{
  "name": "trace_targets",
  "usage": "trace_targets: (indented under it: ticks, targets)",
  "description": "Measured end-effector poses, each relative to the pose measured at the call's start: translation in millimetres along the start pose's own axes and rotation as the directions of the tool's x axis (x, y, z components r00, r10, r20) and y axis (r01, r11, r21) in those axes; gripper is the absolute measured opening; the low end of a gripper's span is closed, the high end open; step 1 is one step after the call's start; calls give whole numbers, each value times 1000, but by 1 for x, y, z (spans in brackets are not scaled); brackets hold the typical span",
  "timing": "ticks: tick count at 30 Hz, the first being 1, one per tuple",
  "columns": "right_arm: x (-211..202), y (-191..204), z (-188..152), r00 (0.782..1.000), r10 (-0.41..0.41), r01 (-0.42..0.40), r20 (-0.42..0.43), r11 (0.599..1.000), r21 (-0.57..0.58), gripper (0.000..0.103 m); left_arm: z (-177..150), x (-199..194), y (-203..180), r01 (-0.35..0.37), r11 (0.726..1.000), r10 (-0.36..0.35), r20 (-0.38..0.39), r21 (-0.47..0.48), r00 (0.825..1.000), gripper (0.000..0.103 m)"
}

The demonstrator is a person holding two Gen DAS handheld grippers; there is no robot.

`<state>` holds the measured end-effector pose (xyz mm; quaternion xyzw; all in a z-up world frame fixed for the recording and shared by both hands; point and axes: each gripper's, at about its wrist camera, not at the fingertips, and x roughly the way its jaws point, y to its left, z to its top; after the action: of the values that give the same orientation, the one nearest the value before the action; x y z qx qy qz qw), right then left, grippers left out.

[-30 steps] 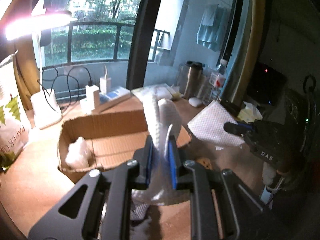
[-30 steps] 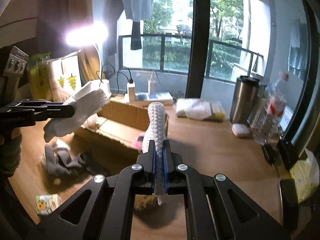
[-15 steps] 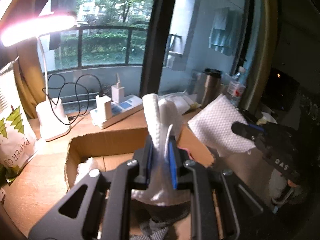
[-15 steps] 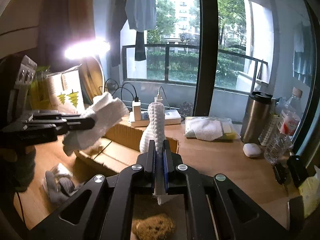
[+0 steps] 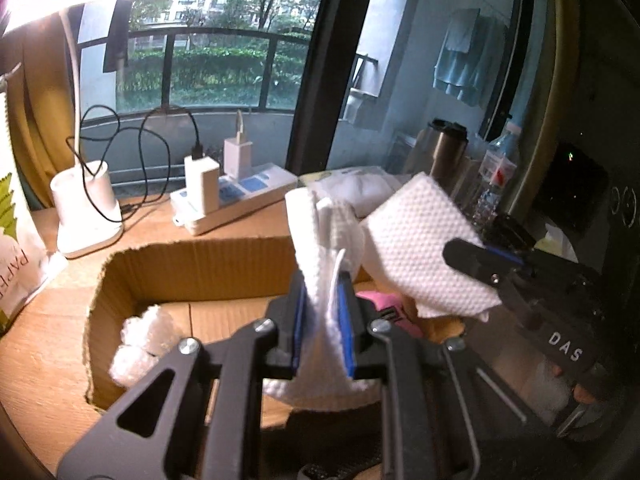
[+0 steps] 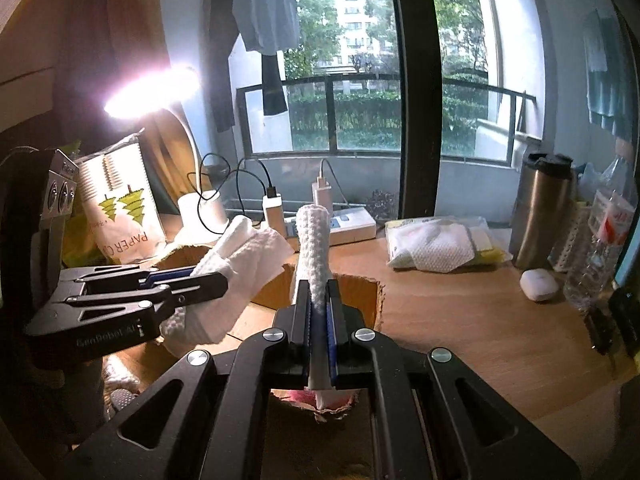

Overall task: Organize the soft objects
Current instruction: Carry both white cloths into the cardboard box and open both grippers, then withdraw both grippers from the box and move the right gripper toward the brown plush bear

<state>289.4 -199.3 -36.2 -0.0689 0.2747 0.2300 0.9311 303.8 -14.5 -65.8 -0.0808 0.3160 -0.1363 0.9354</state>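
My left gripper (image 5: 322, 280) is shut on a white textured cloth (image 5: 320, 240), held over the open cardboard box (image 5: 192, 264). It also shows at the left of the right wrist view (image 6: 216, 280), with its cloth (image 6: 240, 256). My right gripper (image 6: 319, 292) is shut on a second white waffle cloth (image 6: 314, 248), also above the box (image 6: 360, 292). In the left wrist view that cloth (image 5: 424, 248) hangs from the right gripper (image 5: 460, 252) over the box's right side. A white fluffy item (image 5: 140, 336) and a pink item (image 5: 384, 308) lie in the box.
A desk lamp base (image 5: 86, 208), a power strip with chargers (image 5: 232, 192), a paper bag (image 6: 120, 208), a packet of white cloths (image 6: 436, 244), a steel tumbler (image 6: 540, 216), a water bottle (image 6: 604, 240) and a white earbud case (image 6: 538, 284) stand around the box on the wooden desk (image 6: 480, 320).
Both grippers have moved forward and in over the box, each still holding its cloth. The two cloths are now closer together.
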Motion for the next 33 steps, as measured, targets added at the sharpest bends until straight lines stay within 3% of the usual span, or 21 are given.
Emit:
trace_targets:
  ticks: [9,14,16,18,33]
  targets:
    - [24,2,-11,999,-10,10,-53,1000,3,7,-8,17,-2,-22,1000,22,-65,8,998,28]
    - [27,1,-14,997,-32,33,-70,999,11,10,-10,14,-3,-12,1000,13,-66,3,998,61]
    - [25,1,-14,997,-30,31,-73,999,13,22,-10,13,-4,-3,1000,3,-66,6,998,63]
    - [22,1,-15,997,-28,29,-70,1000,10,40,-11,11,-6,-4,1000,4,-65,13,998,63]
    - [0,6,-15,996,-68,66,-62,997,-33,60,-12,-26,-9,-10,1000,10,-9,18,1000,70]
